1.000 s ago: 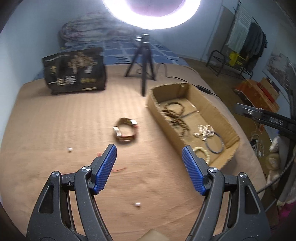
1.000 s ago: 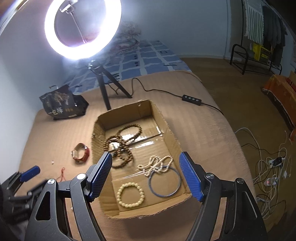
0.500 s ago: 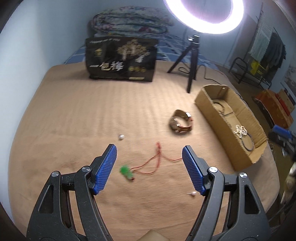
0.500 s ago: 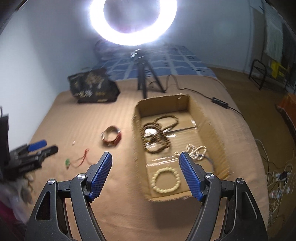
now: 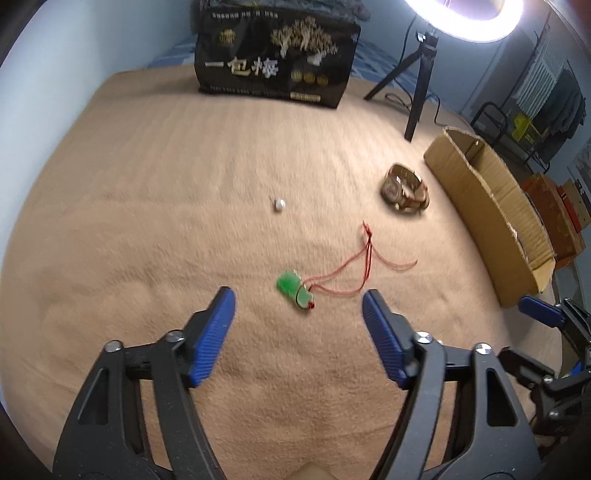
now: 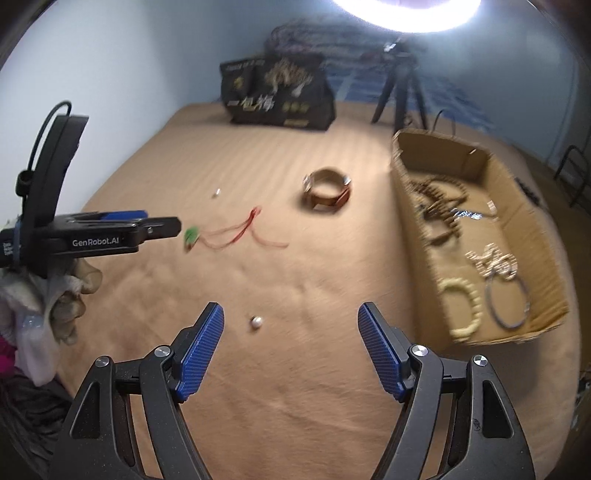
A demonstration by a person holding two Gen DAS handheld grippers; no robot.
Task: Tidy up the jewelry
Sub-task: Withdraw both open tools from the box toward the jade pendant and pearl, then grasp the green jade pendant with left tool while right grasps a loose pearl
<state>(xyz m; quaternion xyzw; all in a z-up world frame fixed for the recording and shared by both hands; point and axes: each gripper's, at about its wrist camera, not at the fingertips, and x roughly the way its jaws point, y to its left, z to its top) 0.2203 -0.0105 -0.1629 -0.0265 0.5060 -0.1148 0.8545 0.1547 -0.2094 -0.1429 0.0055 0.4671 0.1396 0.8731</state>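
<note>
Pendant (image 5: 295, 293) on red cord lies on the bed just ahead of the left gripper (image 5: 298, 325), long axis slanting across its empty fingers, which have just been narrowing; right gripper (image 6: 290, 349) wide, empty, farther off.

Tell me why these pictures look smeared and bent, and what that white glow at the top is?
Left wrist view: the ring light glares at top right; the tan blanket and green pendant are slightly smeared; the fisheye rounds the edges. Right wrist view: stronger blur, the cardboard box and brown bracelet streak, while the near blue jaws stay sharp.
</note>
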